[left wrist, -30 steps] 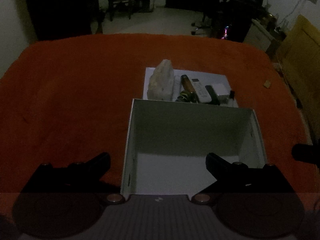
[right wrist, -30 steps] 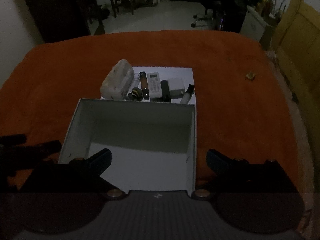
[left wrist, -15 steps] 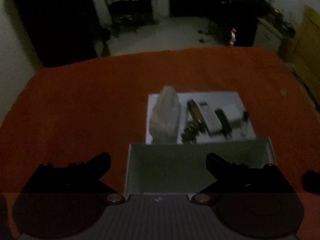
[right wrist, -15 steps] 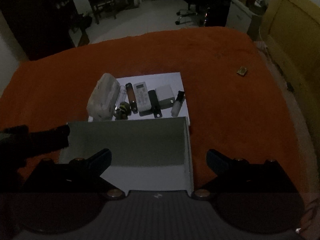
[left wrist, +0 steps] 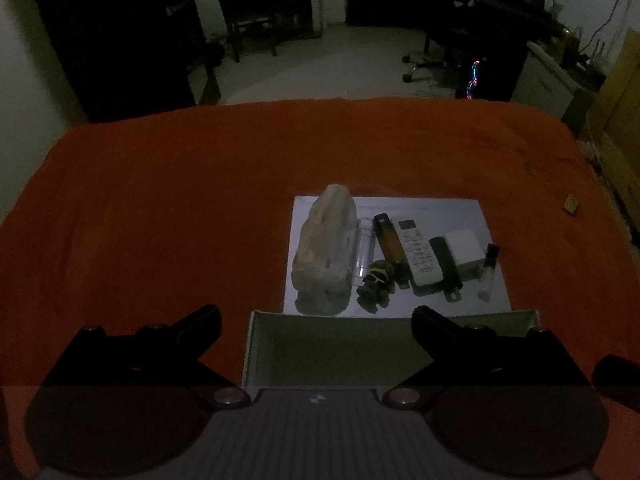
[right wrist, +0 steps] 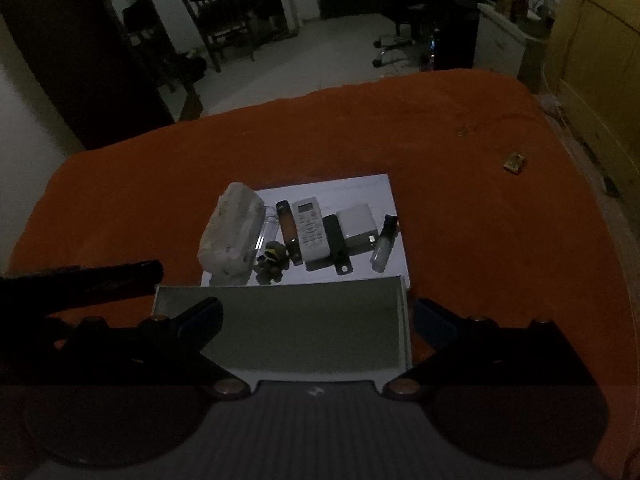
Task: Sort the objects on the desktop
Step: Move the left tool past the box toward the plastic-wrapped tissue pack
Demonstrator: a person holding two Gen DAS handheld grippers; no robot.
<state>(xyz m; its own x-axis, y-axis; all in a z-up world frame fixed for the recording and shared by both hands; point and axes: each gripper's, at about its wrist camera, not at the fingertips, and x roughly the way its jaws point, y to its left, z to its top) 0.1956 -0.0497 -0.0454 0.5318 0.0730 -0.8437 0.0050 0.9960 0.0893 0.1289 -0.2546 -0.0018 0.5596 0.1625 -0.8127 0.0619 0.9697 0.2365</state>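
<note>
Both your tools are spread wide and hold nothing. Your left tool (left wrist: 316,320) and right tool (right wrist: 316,312) hover over the white box (left wrist: 340,344). Just beyond it, the remote (left wrist: 418,252) lies among small items on white paper (left wrist: 440,208).

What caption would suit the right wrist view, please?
Open right gripper above a white box, facing the remote control, tissue pack and charger on white paper.

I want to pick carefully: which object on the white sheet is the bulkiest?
The white tissue pack at the row's left end; it stands taller and wider than all others.
</note>
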